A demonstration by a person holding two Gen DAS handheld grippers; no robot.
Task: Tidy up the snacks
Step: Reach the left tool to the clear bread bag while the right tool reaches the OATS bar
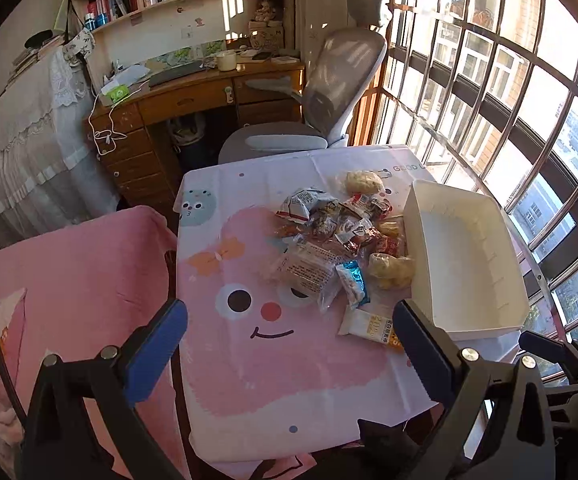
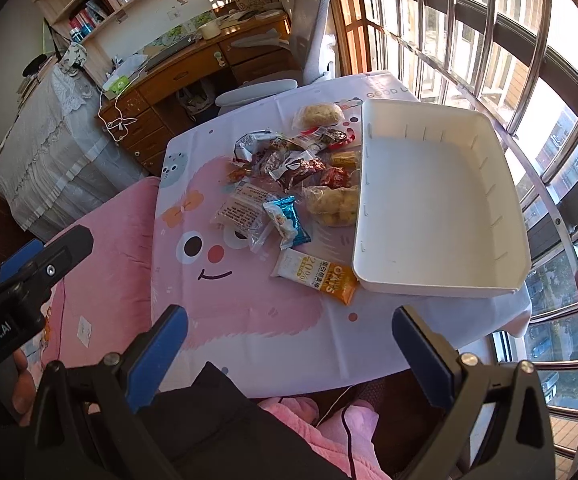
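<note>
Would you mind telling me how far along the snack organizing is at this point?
Nothing looks done yet: the white bin holds no snacks. Nothing is in hand either; the left gripper and right gripper are both open, short of the pile. All of it is left: the snack pile, the blue packet and the oat bar beside the bin all lie on the tablecloth.

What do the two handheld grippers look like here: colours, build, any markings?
Both are black plastic frames with silver bolts at the joints and two wide fingers faced with blue pads. The left gripper and right gripper look alike. In the right wrist view, the left gripper's body carries white "GenRobot.AI" lettering.
</note>
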